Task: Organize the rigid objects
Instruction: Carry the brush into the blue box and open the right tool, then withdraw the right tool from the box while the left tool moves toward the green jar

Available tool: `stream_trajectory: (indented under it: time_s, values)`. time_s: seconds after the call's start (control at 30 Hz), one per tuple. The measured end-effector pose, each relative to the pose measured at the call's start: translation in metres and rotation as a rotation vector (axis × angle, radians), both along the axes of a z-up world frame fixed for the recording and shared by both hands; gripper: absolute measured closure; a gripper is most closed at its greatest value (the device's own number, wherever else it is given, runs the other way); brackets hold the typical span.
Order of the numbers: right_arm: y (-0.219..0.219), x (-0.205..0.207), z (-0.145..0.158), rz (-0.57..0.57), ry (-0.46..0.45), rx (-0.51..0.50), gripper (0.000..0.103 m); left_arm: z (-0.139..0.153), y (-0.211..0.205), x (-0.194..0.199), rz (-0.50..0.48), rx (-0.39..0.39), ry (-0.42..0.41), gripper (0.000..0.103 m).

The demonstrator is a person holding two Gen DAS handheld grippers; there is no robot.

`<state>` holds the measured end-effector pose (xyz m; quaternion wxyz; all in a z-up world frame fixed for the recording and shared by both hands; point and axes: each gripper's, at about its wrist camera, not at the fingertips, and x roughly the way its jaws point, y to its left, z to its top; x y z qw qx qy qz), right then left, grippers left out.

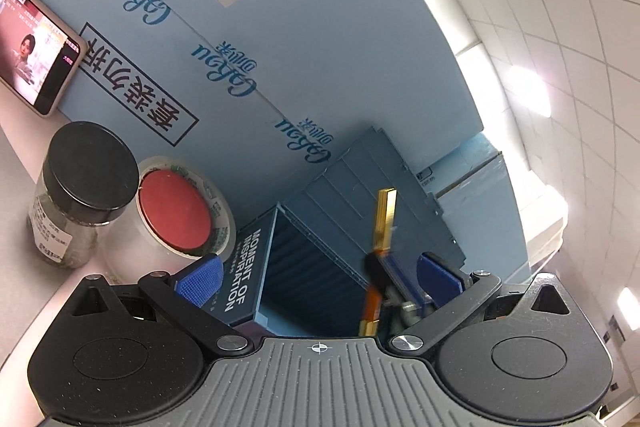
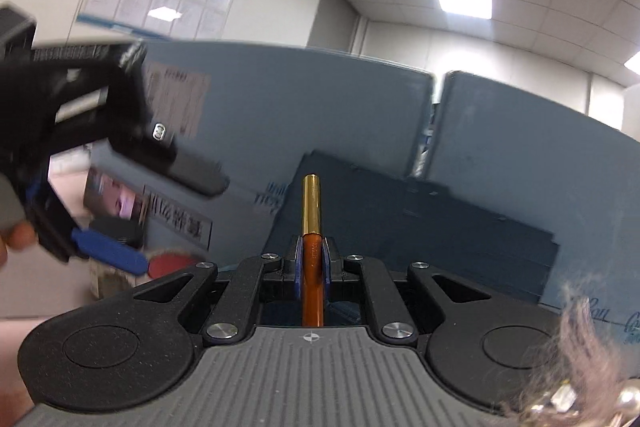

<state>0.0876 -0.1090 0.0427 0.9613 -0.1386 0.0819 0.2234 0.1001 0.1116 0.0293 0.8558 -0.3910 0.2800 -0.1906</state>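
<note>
While both wrist views are tilted, items are listed left to right.

Phone: leans at far left of the left wrist view, screen lit, against a pale blue carton.
Jar: clear, with a black lid, standing on the white tabletop just beside the tape roll.
Tape roll: clear tape on a red core, tipped toward the camera, close to the dark blue box.
Pale blue carton: large, printed with repeated blue logos and a white shipping label; it forms the backdrop.
Dark blue box: open, printed "MOMENT OF INSPIRATION" on its wall, its lid raised behind; it lies between the left fingers.
Left gripper: jaws spread wide, blue pads well apart, nothing clamped between them.
Pen: orange barrel with a gold cap, pointing forward and up, in front of the raised lid; in the left wrist view it appears above the box opening.
Right gripper: jaws closed tight on the pen's orange barrel, pads pressing both sides.
Fur trim: blurred tuft with shiny beads at lower right of the right wrist view.
</note>
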Motion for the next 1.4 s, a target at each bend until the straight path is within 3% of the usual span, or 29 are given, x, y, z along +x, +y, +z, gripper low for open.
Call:
stream_trajectory:
  time_s: [0.13, 0.27, 0.57, 0.83, 0.97, 1.17, 1.4]
  values:
    - [0.005, 0.006, -0.006, 0.015, 0.071, -0.075, 0.094, 0.0, 0.002, -0.001, 0.002, -0.007, 0.0, 0.0]
    - [0.004, 0.014, -0.01, 0.044, 0.208, -0.137, 0.094, 0.0, 0.0, -0.001, -0.007, -0.001, 0.0, 0.0]
    - [0.006, 0.043, 0.003, 0.05, 0.504, -0.103, 0.094, 0.0, -0.004, 0.005, -0.018, 0.026, 0.021, 0.0]
    - [-0.01, 0.062, 0.001, -0.018, 0.697, 0.056, 0.088, -0.005, -0.006, 0.012, -0.044, 0.031, 0.05, 0.0]
    - [-0.008, 0.065, -0.003, -0.049, 0.71, 0.087, 0.086, -0.007, -0.009, 0.014, -0.054, 0.03, 0.062, 0.0]
    - [-0.019, 0.056, 0.007, -0.103, 0.672, 0.132, 0.059, -0.002, -0.014, 0.012, -0.064, 0.04, 0.044, 0.0]
    - [-0.058, 0.004, 0.049, -0.14, 0.515, 0.274, 0.029, 0.017, -0.019, 0.0, -0.074, 0.064, -0.02, 0.0]
